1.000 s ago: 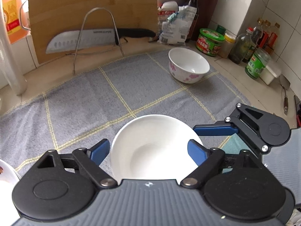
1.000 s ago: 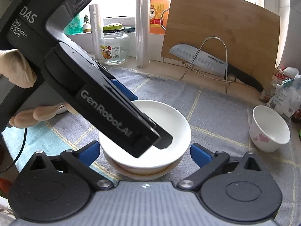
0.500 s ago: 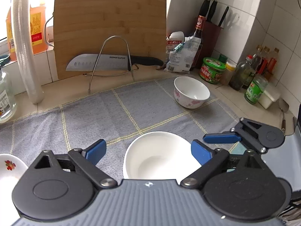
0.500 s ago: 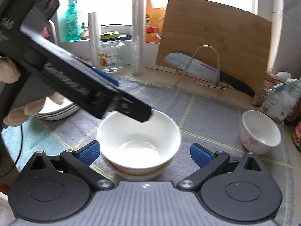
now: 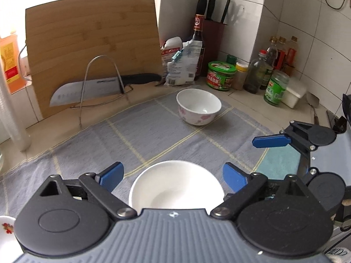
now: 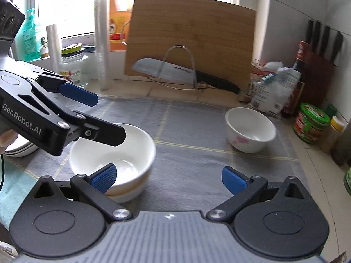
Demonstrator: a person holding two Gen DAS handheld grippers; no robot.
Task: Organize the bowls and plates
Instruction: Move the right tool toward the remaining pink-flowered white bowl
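Bowl (image 5: 176, 186) sat released on the stack; left hand-held gripper (image 5: 173, 176) had just spread, right hand-held gripper (image 6: 169, 178) spread, empty; flowered bowl (image 6: 250, 129) remained unstacked.

I see a plain white bowl (image 5: 175, 186) nested on another white one with a tan band, and farther off a white bowl with pink flowers (image 5: 198, 106), all on a grey-blue cloth (image 5: 153, 135) crossed by pale yellow lines. My left gripper (image 5: 173, 175) and right gripper (image 6: 169, 178) are black with blue ribbed pads. Behind stand a honey-brown wooden cutting board (image 5: 92, 43) and a green-lidded jar (image 5: 221, 75) with a red label.
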